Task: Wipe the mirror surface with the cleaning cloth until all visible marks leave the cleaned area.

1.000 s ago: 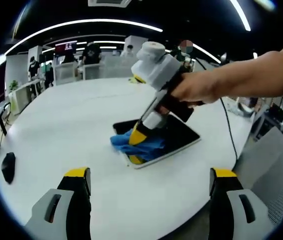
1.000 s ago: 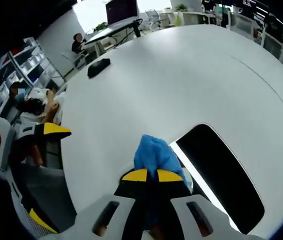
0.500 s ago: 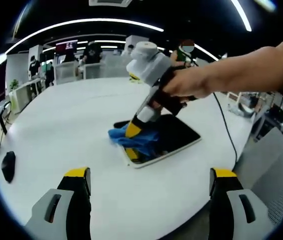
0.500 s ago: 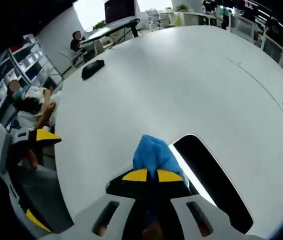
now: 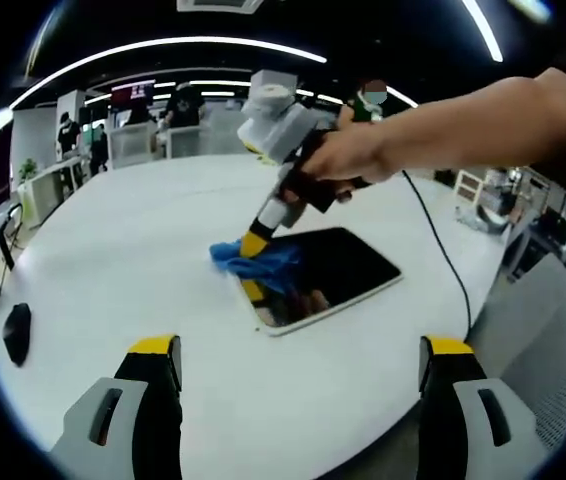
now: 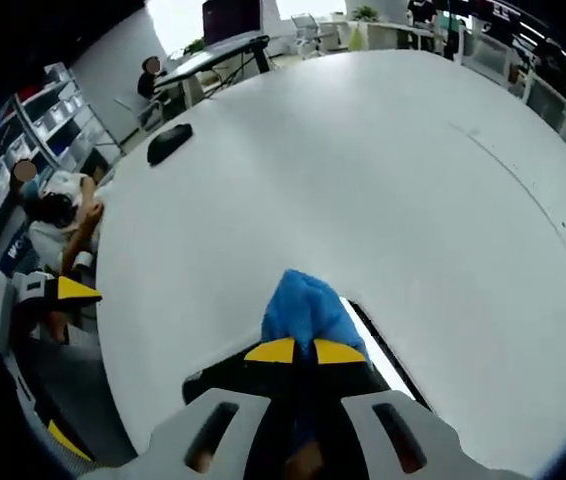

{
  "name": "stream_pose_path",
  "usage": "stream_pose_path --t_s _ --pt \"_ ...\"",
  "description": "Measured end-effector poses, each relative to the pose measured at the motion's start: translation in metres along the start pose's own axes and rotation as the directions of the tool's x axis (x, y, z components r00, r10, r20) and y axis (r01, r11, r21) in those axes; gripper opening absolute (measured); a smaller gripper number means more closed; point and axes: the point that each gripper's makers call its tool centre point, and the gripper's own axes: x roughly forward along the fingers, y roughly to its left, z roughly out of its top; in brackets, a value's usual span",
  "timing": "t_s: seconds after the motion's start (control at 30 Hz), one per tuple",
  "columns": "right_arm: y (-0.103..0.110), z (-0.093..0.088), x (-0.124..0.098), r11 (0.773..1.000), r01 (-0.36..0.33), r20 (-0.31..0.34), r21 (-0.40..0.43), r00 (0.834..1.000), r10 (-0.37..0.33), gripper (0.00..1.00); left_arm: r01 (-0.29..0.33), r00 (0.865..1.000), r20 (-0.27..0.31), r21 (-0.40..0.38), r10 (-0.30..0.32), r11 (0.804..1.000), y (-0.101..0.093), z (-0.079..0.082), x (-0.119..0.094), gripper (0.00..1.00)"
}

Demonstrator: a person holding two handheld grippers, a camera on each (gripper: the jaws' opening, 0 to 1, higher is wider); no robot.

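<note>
A dark, white-framed mirror (image 5: 328, 275) lies flat on the round white table (image 5: 153, 240). The blue cleaning cloth (image 5: 260, 260) rests on the mirror's far left corner, pinched in my right gripper (image 5: 253, 245), which a person's hand holds tilted down onto it. In the right gripper view the cloth (image 6: 303, 310) bunches ahead of my shut right gripper (image 6: 303, 350), with a strip of mirror (image 6: 378, 360) beside it. My left gripper (image 5: 298, 365) hovers open at the table's near edge, well short of the mirror, with nothing between its jaws.
A small black object (image 5: 16, 333) lies on the table near its left edge; the right gripper view has that black object (image 6: 168, 143) far across the table. Desks, chairs and people stand beyond the table. A cable (image 5: 443, 240) trails off behind the mirror.
My right gripper has dragged the cloth from the mirror's near left edge toward its far left corner, uncovering more dark glass. The left gripper has stayed put.
</note>
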Motion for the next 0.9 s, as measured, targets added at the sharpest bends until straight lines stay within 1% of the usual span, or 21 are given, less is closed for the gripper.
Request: stream_pose_path --t_s 0.1,0.17,0.2,0.23,0.27,0.37,0.5,0.7,0.9 --pt "-0.006 0.005 0.001 1.0 0.004 -0.003 0.005 1.0 -0.004 0.0 0.001 1.0 -0.001 -0.002 -0.001 1.0 0.0 -0.001 0.0 0.99" --pt "-0.007 0.005 0.002 1.0 0.005 -0.005 0.012 1.0 -0.005 0.0 0.0 1.0 -0.002 -0.003 0.0 1.0 0.0 -0.001 0.0 0.99" --pt "-0.013 0.009 0.003 1.0 0.008 -0.007 0.008 1.0 -0.008 0.0 0.001 1.0 -0.003 -0.003 -0.001 1.0 0.0 -0.001 0.0 0.99" --pt "-0.015 0.011 0.004 1.0 0.008 -0.009 0.007 1.0 -0.008 0.0 0.001 1.0 -0.004 -0.003 -0.001 1.0 0.0 -0.001 0.0 0.99" --pt "-0.013 0.008 0.003 1.0 0.011 -0.011 0.005 1.0 -0.011 0.0 0.001 1.0 -0.004 -0.002 -0.001 1.0 0.001 -0.001 0.0 0.99" --pt "-0.016 0.01 0.004 1.0 0.013 -0.015 0.0 1.0 -0.013 0.0 0.002 1.0 -0.006 -0.002 -0.002 1.0 0.0 -0.002 0.0 0.99" --pt "-0.015 0.01 0.001 1.0 0.009 -0.02 0.006 1.0 -0.008 0.0 0.001 1.0 -0.007 0.0 -0.001 1.0 0.001 -0.002 0.0 0.99" --pt "-0.019 0.011 0.003 1.0 0.004 -0.022 0.005 1.0 -0.004 0.0 -0.004 1.0 -0.005 -0.001 0.004 1.0 0.002 -0.002 0.0 0.99" --pt "-0.017 0.009 0.0 1.0 0.005 -0.023 0.003 1.0 -0.004 0.0 -0.005 1.0 -0.009 0.0 0.005 1.0 0.002 -0.002 0.0 0.98"
